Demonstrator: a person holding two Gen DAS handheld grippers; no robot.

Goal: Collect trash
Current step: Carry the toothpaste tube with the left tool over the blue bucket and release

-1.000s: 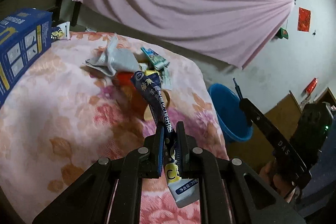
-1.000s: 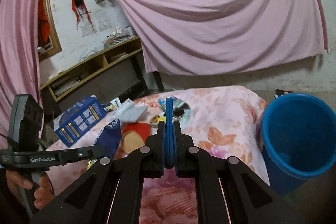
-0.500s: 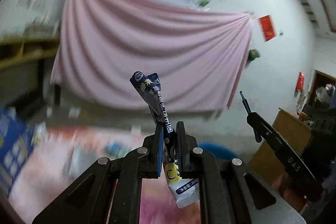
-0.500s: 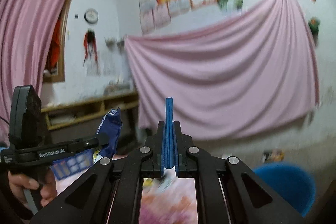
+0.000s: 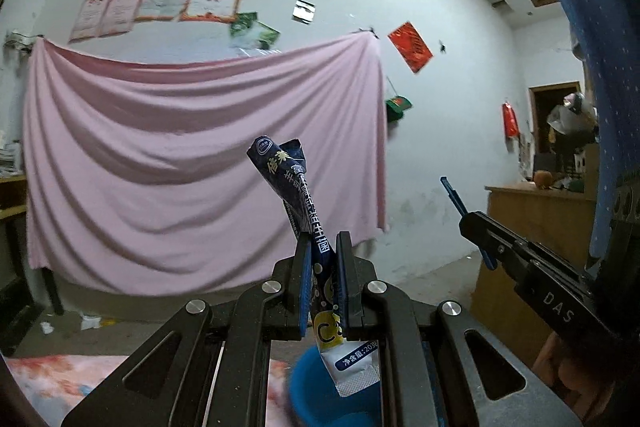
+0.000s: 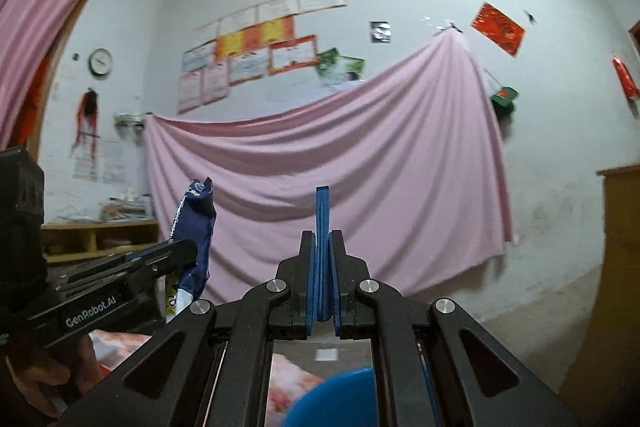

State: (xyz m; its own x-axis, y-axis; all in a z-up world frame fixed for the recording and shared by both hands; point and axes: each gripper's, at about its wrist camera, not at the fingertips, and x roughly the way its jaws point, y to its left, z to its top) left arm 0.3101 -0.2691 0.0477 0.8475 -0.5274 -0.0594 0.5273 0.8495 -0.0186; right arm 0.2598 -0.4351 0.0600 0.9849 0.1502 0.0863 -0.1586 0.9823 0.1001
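Observation:
My left gripper [image 5: 323,247] is shut on a dark blue snack wrapper [image 5: 294,195], which sticks up twisted above the fingers while its white end hangs below them. The blue bucket [image 5: 312,387] shows just under that hanging end, at the bottom of the left wrist view. In the right wrist view the bucket's rim [image 6: 336,399] lies beneath my right gripper [image 6: 322,211], whose blue pads are pressed together with nothing between them. The left gripper [image 6: 188,251] and its wrapper [image 6: 196,211] appear at the left there. Both grippers point level at the wall.
A pink sheet [image 5: 200,167] hangs on the far wall. The floral tablecloth [image 5: 48,379] shows at the lower left. A wooden cabinet [image 5: 540,219] stands at the right, and wooden shelves [image 6: 100,235] at the left. A hand [image 6: 36,379] holds the left gripper's handle.
Both grippers have swung up and away from the table's trash pile to face the wall. The bucket has come under their fingers. The wrapper stays gripped.

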